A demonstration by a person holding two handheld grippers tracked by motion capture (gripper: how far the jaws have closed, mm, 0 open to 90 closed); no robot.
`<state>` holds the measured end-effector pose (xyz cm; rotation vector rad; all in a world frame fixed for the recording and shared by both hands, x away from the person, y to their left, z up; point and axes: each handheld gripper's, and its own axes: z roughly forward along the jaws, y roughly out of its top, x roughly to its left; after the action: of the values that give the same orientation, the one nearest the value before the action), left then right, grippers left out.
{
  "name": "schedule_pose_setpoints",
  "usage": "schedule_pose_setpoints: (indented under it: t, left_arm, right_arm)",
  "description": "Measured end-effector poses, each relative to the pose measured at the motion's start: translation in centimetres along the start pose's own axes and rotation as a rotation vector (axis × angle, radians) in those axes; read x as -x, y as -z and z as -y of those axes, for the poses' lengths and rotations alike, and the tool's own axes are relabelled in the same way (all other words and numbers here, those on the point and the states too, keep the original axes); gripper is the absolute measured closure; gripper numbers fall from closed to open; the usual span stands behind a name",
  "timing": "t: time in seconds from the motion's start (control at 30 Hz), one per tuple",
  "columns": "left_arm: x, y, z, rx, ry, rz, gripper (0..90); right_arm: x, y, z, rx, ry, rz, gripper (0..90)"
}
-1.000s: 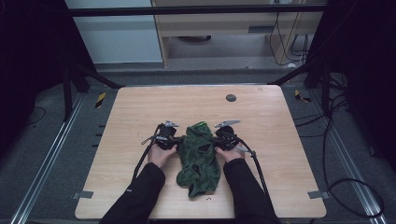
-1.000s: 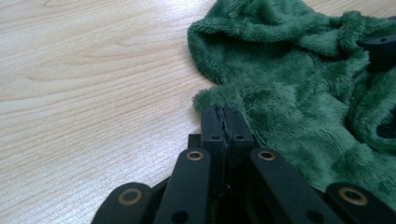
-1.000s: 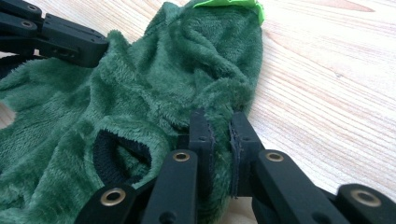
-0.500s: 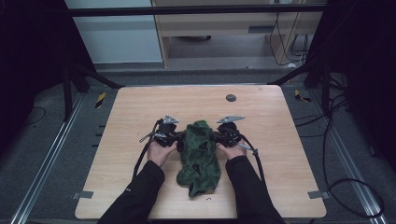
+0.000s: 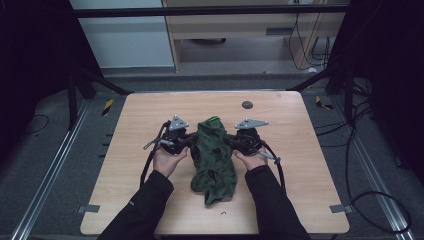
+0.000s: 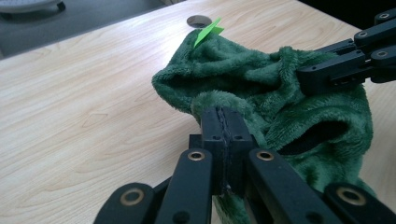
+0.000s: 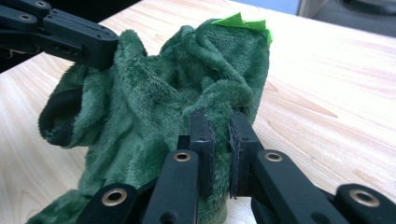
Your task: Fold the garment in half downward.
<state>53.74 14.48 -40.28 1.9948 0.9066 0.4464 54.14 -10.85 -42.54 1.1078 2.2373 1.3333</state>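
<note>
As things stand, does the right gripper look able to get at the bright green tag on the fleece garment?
Probably not: the right gripper is shut on the green fleece garment, so it would have to let go first. The tag itself lies uncovered.

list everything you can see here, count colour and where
garment: 1, dark green plush, middle of the table, far end lifted between the two grippers, near end trailing toward the person
tag: 1, bright green, on the garment's far edge
table: 1, light wood, centre of the high view
hole: 1, dark, round, in the tabletop near the far edge
tape marks: 2, yellow and black, on the floor beside the table's far corners
cabinet: 1, beige, beyond the table
left gripper: 1, black, jaws shut on the garment's left edge
right gripper: 1, black, jaws shut on the garment's right edge
sleeves: 2, black, coming in from the bottom
</note>
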Motion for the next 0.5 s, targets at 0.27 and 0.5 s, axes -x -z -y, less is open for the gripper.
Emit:
schedule_pose_setpoints:
  t: [0.27, 0.5]
  left_arm:
    - [1.0, 2.0, 0.4, 0.022, -0.042, 0.012, 89.5]
    - [2.0, 3.4, 1.6, 0.021, -0.062, 0.032, 89.5]
  right_arm:
    - [-1.1, 1.5, 0.0, 0.032, 0.052, -0.033, 82.4]
    - [-2.1, 2.8, 0.9, 0.043, 0.094, -0.055, 82.3]
